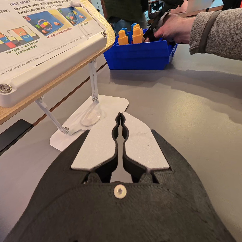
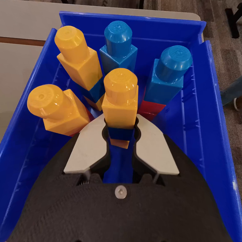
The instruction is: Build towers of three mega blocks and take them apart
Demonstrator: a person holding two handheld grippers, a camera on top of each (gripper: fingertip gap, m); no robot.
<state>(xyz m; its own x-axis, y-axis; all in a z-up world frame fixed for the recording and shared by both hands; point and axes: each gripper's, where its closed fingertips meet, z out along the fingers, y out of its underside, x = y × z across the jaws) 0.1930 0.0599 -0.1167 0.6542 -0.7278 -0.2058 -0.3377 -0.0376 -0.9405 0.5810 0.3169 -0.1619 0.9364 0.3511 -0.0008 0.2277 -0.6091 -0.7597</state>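
Observation:
In the right wrist view, my right gripper (image 2: 121, 120) reaches into the blue bin (image 2: 131, 17). It is shut on an upright tower (image 2: 119, 104) with a yellow block on top, a blue one in the middle and a yellow one below. The pads press its sides near the yellow-blue joint. Several other towers stand in the bin: two yellow-topped (image 2: 78, 62) (image 2: 58, 110) and two blue-topped (image 2: 117, 52) (image 2: 168, 81). My left gripper (image 1: 121, 113) is shut and empty, low over the grey table (image 1: 170, 117). The left wrist view shows the bin (image 1: 137, 57) and the right gripper (image 1: 150, 34) farther off.
A white stand with a wooden board and an instruction sheet (image 1: 45, 39) rises at the left; its white base plate (image 1: 104, 104) lies just ahead of my left fingertips. A sleeved arm (image 1: 216, 32) reaches over the bin. A person stands behind the table. There is about 45 centimeters between the tips of the two grippers.

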